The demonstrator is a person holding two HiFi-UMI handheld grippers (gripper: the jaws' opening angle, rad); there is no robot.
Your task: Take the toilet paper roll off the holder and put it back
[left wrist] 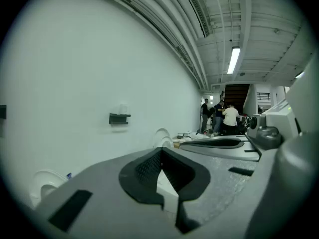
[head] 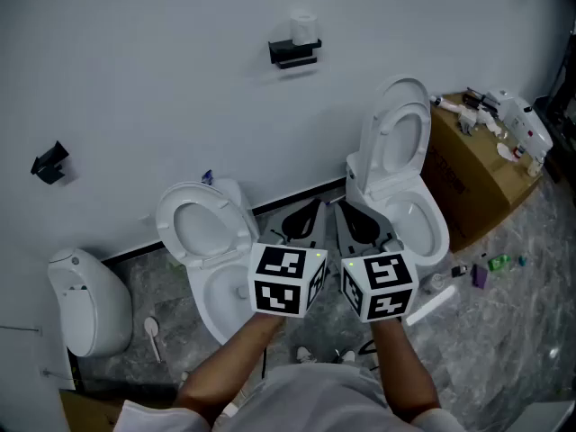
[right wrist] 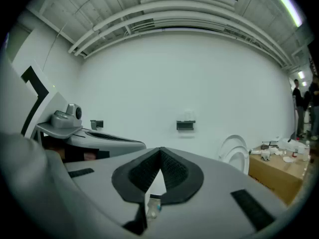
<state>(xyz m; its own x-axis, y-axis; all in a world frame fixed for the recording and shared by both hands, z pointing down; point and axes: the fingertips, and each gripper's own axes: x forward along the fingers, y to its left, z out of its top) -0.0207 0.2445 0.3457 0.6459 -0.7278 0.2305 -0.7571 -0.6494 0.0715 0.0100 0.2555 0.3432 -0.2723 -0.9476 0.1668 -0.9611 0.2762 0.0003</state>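
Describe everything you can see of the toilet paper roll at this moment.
The toilet paper roll is a small white cylinder, papery-looking and nearly blending into the white wall behind it. It sits on top of the black wall-mounted holder, apparently upright. Nothing but the holder is seen touching it; contact with the wall cannot be told. It is too small to show its core or a loose end.
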